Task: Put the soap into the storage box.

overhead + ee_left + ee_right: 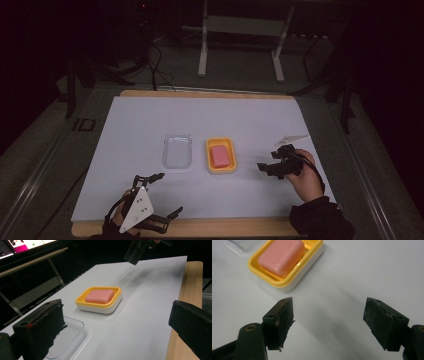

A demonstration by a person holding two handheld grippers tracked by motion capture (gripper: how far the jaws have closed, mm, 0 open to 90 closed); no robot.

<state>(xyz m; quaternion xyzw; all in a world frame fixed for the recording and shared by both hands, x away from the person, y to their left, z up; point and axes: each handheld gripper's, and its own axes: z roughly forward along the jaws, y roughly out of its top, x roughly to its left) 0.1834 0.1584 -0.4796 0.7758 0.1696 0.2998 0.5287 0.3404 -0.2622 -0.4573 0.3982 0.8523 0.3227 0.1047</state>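
A pink bar of soap (220, 155) lies in a yellow dish (209, 161) with a white base, near the middle of the white sheet. Just left of it sits a clear plastic tray (178, 150) with nothing in it. My right gripper (267, 160) hovers to the right of the dish, open, with bare sheet between its jaws; the right gripper view has the soap (282, 256) and dish (287, 282) ahead of the gripper (328, 312). My left gripper (171, 193) rests near the front edge, open, facing the tray (72, 337), dish (100, 307) and soap (99, 296).
A white sheet (150, 120) covers a wooden table whose bare edge (225, 227) runs along the front. Beyond the table stand a metal frame (240, 40) and cables on the dark floor. The other gripper (136, 252) hangs past the dish in the left gripper view.
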